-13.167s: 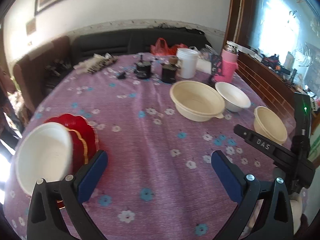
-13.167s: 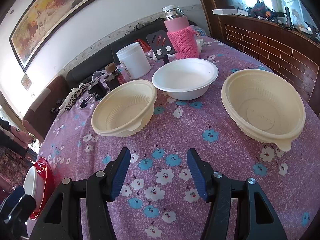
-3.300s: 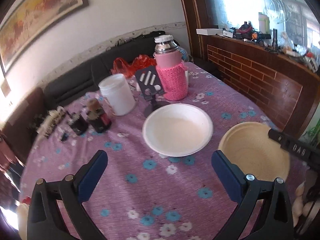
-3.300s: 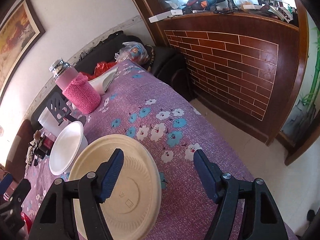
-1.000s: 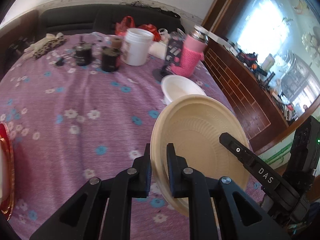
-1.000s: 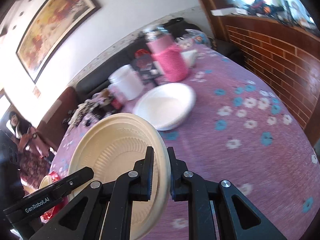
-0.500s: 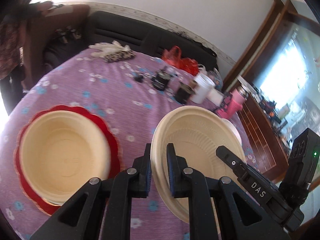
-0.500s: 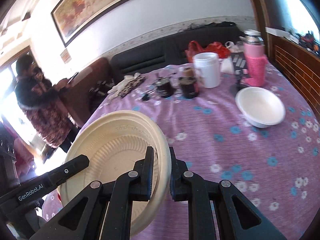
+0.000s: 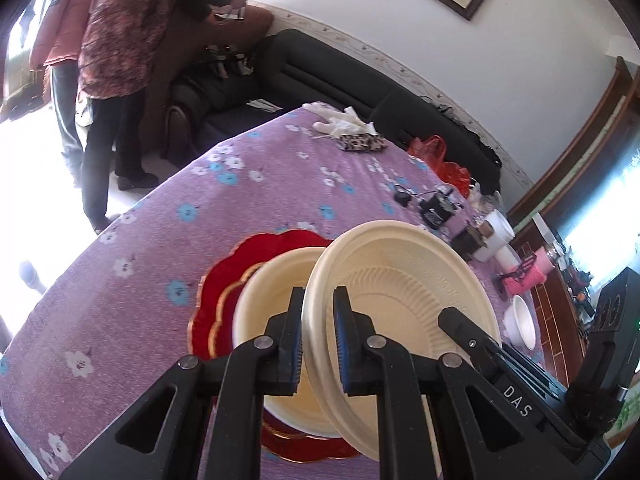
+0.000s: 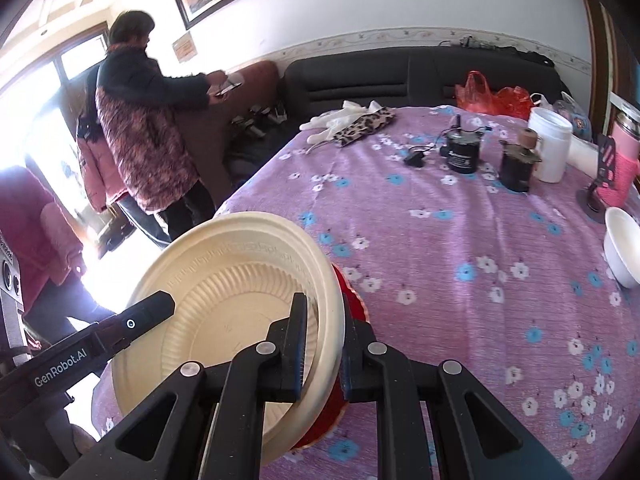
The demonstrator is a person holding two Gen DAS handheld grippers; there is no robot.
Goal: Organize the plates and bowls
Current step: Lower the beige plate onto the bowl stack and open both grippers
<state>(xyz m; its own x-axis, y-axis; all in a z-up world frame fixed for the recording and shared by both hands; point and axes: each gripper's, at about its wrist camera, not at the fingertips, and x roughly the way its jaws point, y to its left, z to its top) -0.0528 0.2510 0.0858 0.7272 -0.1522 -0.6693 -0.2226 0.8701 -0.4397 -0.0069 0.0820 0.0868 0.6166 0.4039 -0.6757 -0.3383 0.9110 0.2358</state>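
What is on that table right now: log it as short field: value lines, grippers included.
held item: cream bowl, tilted, above the stack
left gripper: shut on the cream bowl's rim
right gripper: shut on the opposite rim
stack: second cream bowl on red plates
left out: white bowl, near the right edge
surface: purple floral tablecloth
clutter: white tub, pink-sleeved flask, far side

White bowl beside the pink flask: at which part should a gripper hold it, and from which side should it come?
Grip the rim of the white bowl, one finger inside and one outside, coming from above on its near side. It stands upright with a thin flared wall, and the pink flask and black stand crowd its far side.
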